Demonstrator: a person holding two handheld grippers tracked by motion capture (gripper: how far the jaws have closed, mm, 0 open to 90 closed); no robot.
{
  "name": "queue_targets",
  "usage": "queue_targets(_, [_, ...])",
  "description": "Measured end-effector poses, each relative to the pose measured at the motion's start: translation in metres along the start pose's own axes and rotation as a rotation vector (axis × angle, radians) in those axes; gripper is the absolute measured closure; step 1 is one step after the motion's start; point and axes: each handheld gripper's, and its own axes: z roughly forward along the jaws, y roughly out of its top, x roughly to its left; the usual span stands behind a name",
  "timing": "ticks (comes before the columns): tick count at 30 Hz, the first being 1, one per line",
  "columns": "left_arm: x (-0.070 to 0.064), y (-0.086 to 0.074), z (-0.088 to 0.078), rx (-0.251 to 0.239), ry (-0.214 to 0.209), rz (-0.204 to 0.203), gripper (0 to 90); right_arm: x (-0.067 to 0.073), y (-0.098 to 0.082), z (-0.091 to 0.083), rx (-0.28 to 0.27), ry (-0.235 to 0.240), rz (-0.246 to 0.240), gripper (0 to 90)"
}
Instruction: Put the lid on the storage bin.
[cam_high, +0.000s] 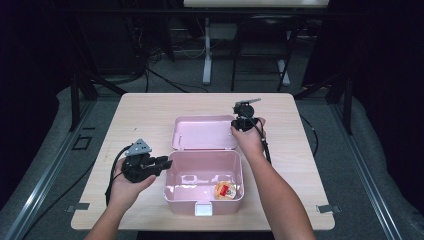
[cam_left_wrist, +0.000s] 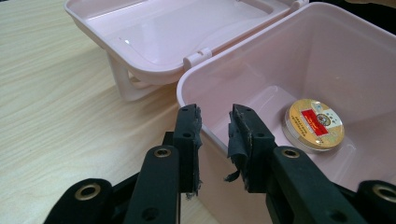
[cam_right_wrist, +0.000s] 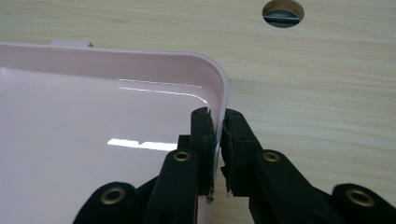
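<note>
Box: pink plastic box (cam_high: 204, 182) stands open near the front edge of the bench (cam_high: 145, 107), its latch tab facing the person.
Lid: hinged lid (cam_high: 205, 132) lies folded back behind the box, inner face up, resting almost flat on the bench.
Contents: one round gold tin (cam_high: 225, 190) with a red label lies flat on the box floor, toward the right front corner.
Right claw: right claw (cam_right_wrist: 218, 135) is clamped on the right rim of the lid near its rounded far corner, one jaw inside the rim and one outside.
Left claw: left claw (cam_left_wrist: 215, 123) straddles the left wall of the box with its jaws apart; a gap shows between the pads and the wall, so the box is not gripped.
Risk, slip: the right claw bites only a thin, glossy edge; the lid may snap out of the pinch as it swings up.
Risk, box shift: with the box unheld, a pull on the lid may drag or tip it along the bench.
Risk, pinch: closing the lid may trap the left claw on the wall.
Risk, hinge: a lift from one corner may twist the lid against its hinge.
</note>
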Motion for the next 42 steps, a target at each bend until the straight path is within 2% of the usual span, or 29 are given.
queue_targets(23, [0.000,0.000,0.001,-0.004,0.003,-0.006,72.2,0.003,0.005,-0.023,-0.106,0.002,-0.024,85.4])
queue_targets(36, [0.000,-0.001,0.001,-0.010,0.003,-0.014,72.2,0.006,0.011,-0.047,-0.164,0.017,-0.044,86.5])
queue_targets(42, [0.000,-0.001,0.001,-0.011,0.005,-0.017,72.2,0.007,0.010,-0.062,-0.208,0.033,-0.055,86.9])
